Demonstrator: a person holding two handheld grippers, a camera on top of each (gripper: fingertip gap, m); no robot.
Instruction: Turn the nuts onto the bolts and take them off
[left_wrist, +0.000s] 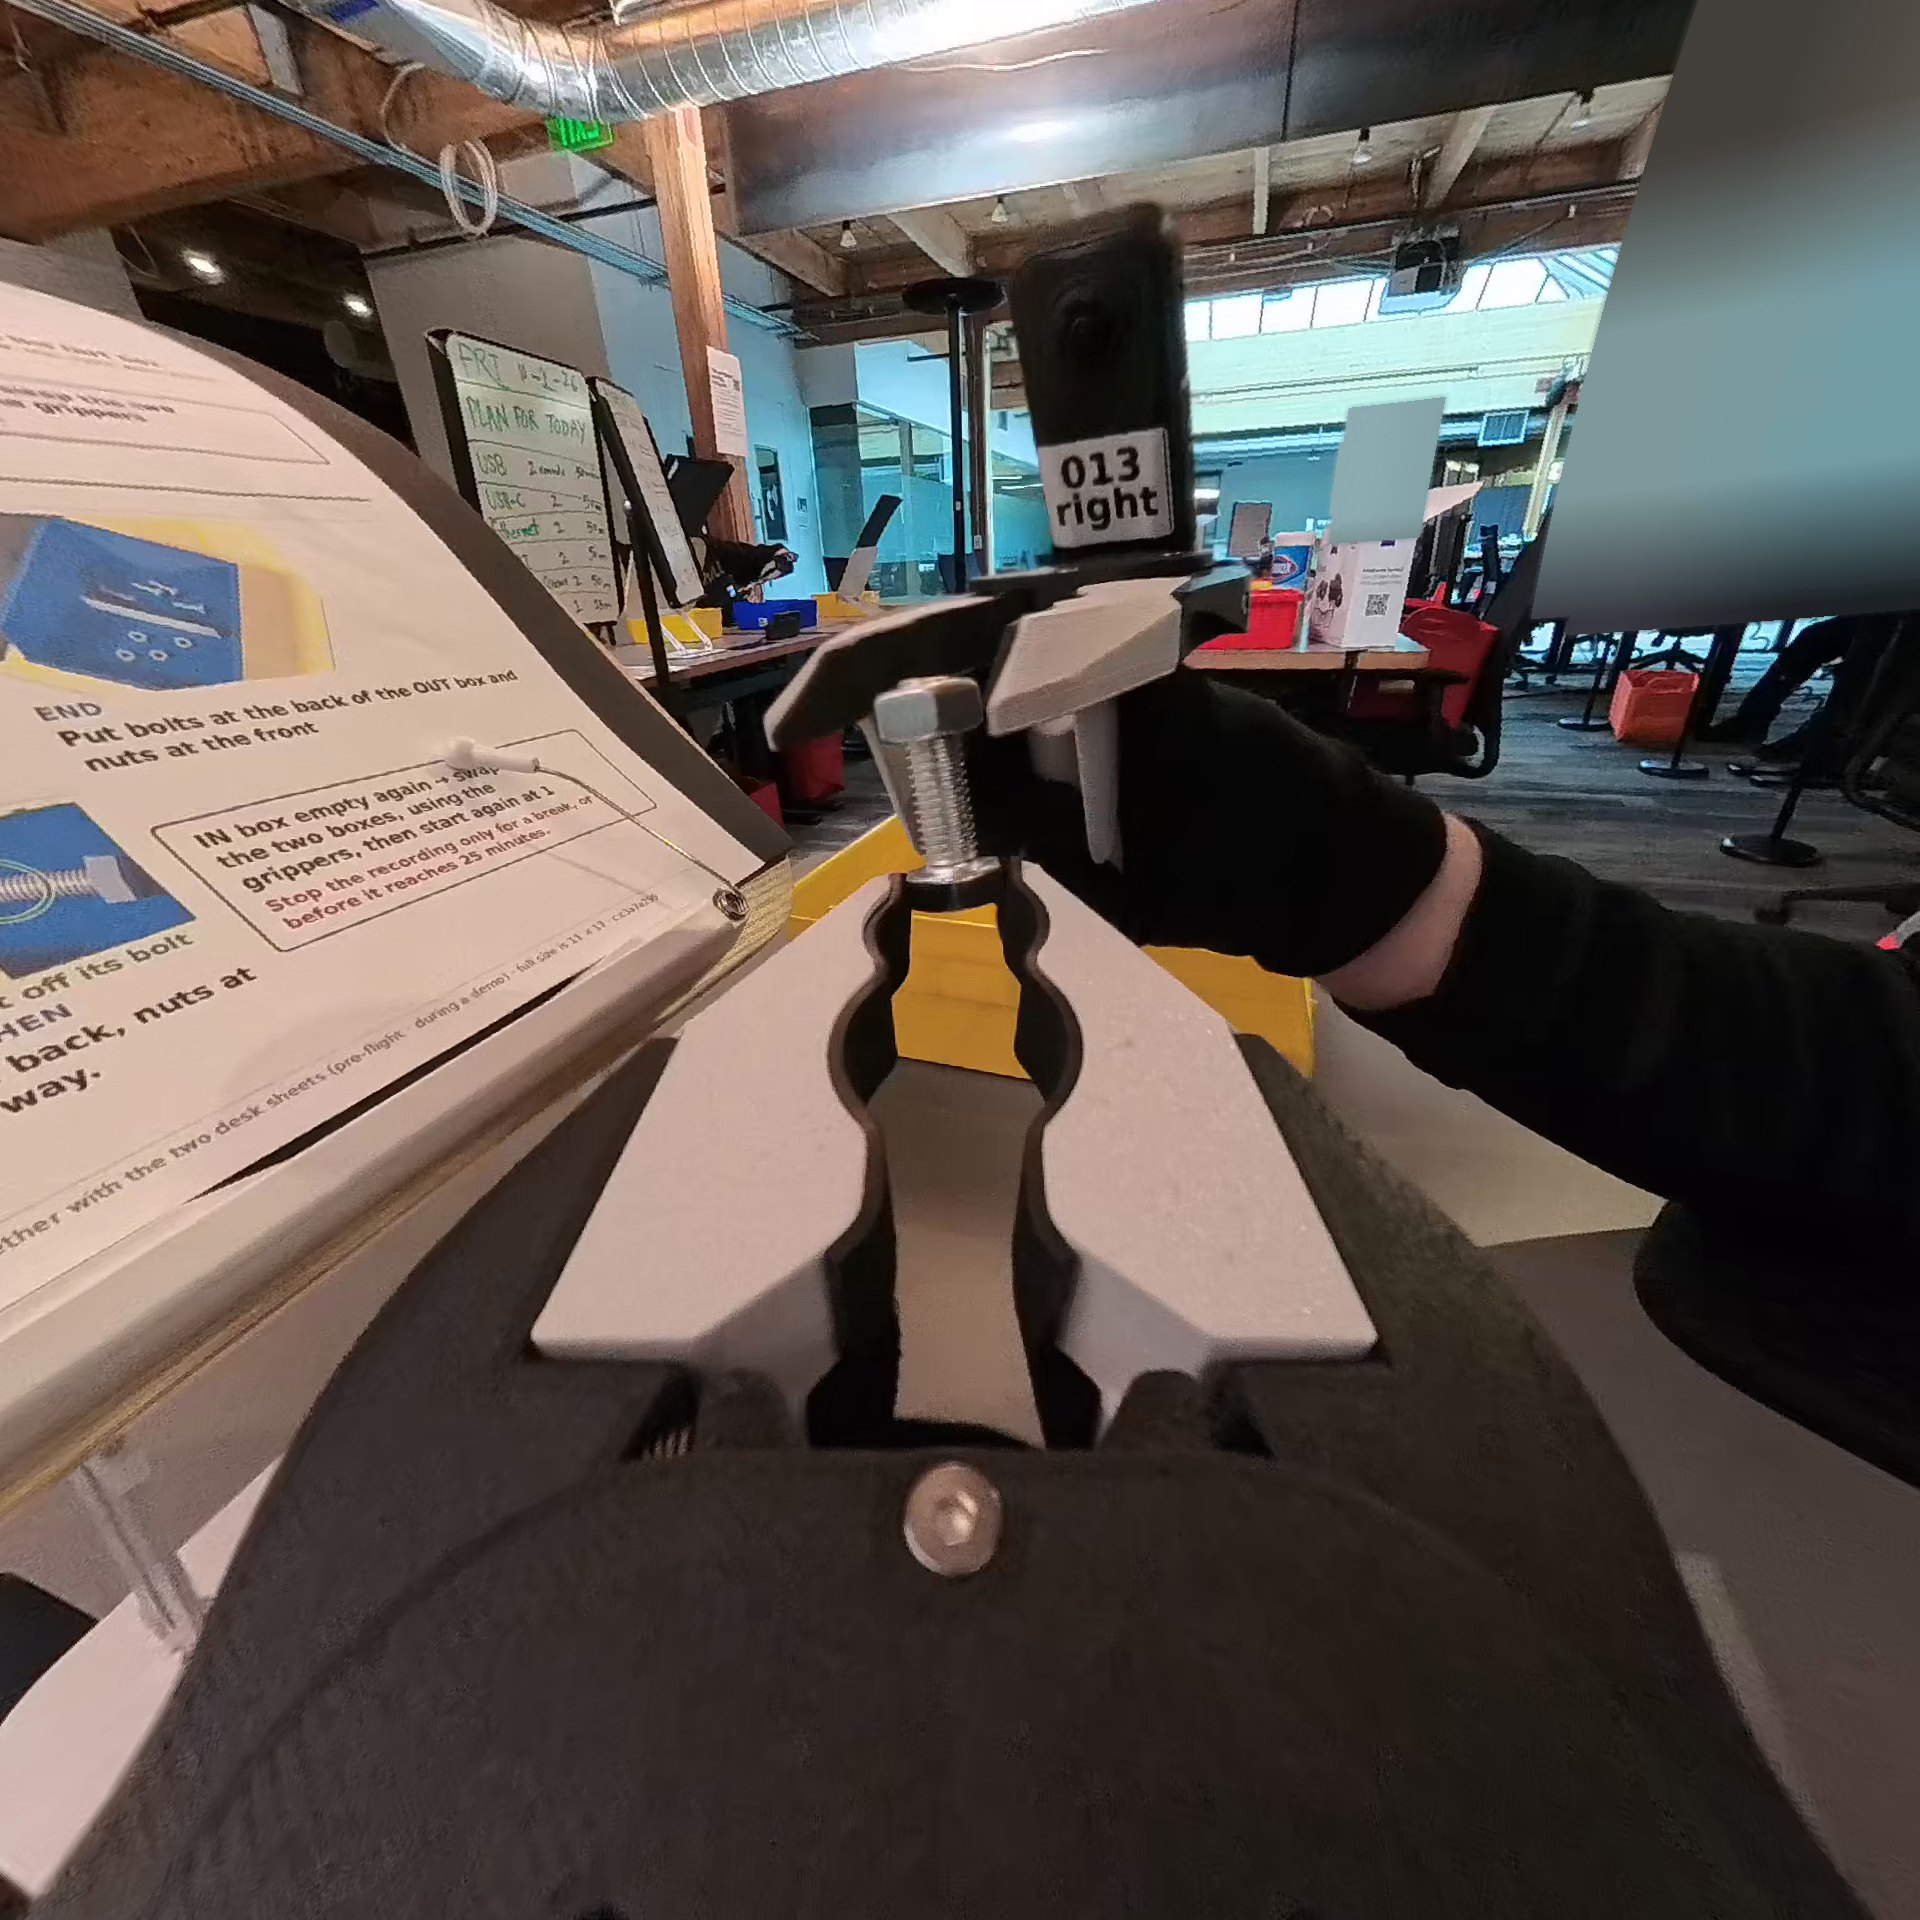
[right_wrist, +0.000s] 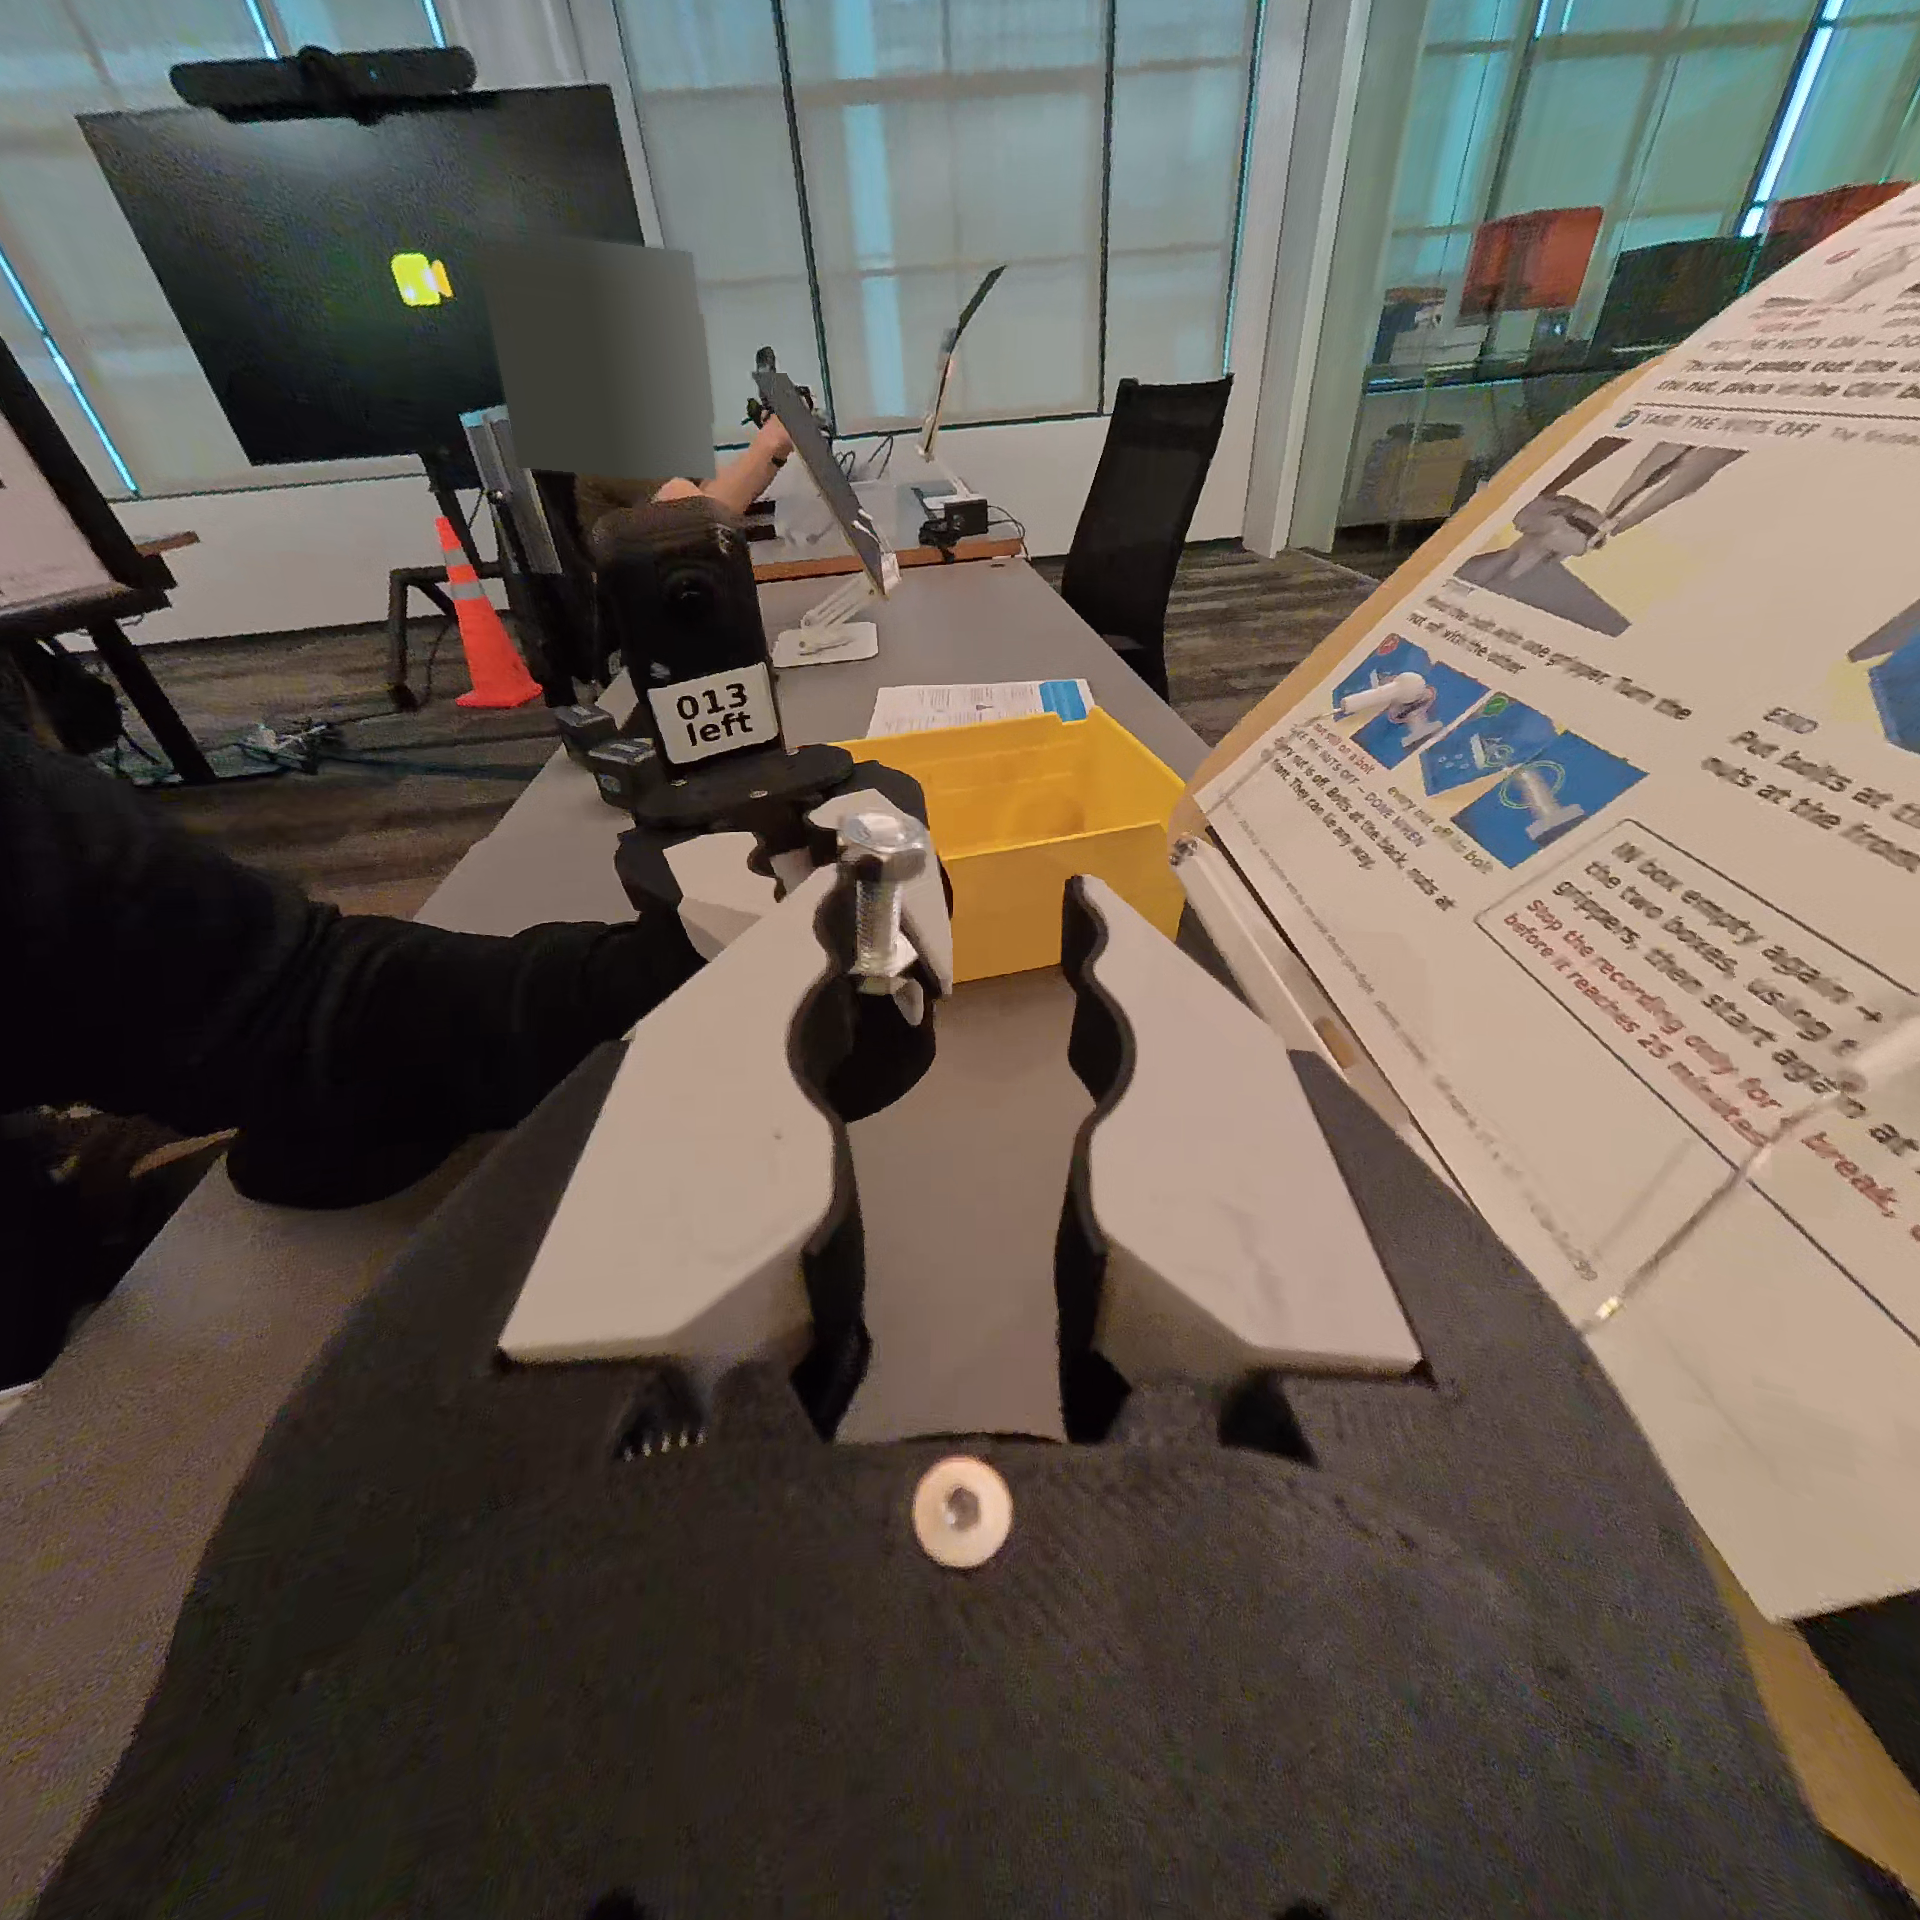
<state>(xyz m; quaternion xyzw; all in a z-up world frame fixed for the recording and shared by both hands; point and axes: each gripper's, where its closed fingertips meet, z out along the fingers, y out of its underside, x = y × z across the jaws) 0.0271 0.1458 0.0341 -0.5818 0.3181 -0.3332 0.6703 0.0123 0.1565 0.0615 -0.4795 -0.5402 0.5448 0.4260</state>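
A silver hex-head bolt (left_wrist: 932, 790) stands upright, head up. My left gripper (left_wrist: 951, 883) is shut on its lower threaded end; whether a nut sits there is hidden by the fingertips. In the right wrist view the bolt (right_wrist: 881, 914) is held up by the left gripper (right_wrist: 883, 982) over the table. My right gripper (right_wrist: 956, 904) is open, jaws wide apart, with the bolt just in front of its left fingertip (right_wrist: 821, 914). In the left wrist view the right gripper (left_wrist: 888, 722) sits at the bolt's head, held by a black-gloved hand (left_wrist: 1247, 831).
A yellow bin (right_wrist: 1039, 831) stands on the grey table (right_wrist: 966, 644) just behind the bolt; it also shows in the left wrist view (left_wrist: 956, 997). A tilted instruction sheet on a stand (left_wrist: 312, 727) is close beside the grippers, on the right in the right wrist view (right_wrist: 1610, 883). Less than 4 cm separates the two grippers' tips.
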